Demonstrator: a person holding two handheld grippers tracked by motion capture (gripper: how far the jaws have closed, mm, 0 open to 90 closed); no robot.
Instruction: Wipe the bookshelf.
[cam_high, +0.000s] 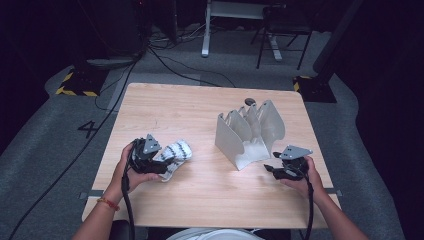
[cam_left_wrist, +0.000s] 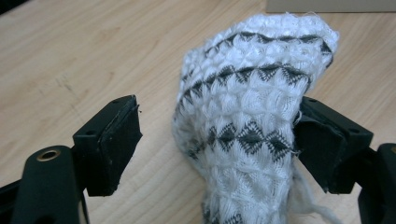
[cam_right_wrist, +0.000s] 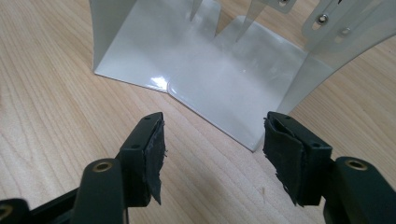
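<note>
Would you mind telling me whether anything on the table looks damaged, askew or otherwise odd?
Two small things. The knitted cloth lies bunched between the open left gripper, with loose threads at its lower edge. The pads of the right gripper look frayed. The metal rack stands upright.

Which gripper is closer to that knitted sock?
Left. The left gripper has the sock between its open jaws, one pad touching it; the right gripper is beyond the metal rack.

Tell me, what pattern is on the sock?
The sock is white with dark grey zigzag and diamond stripes, clearest in the left gripper view.
</note>
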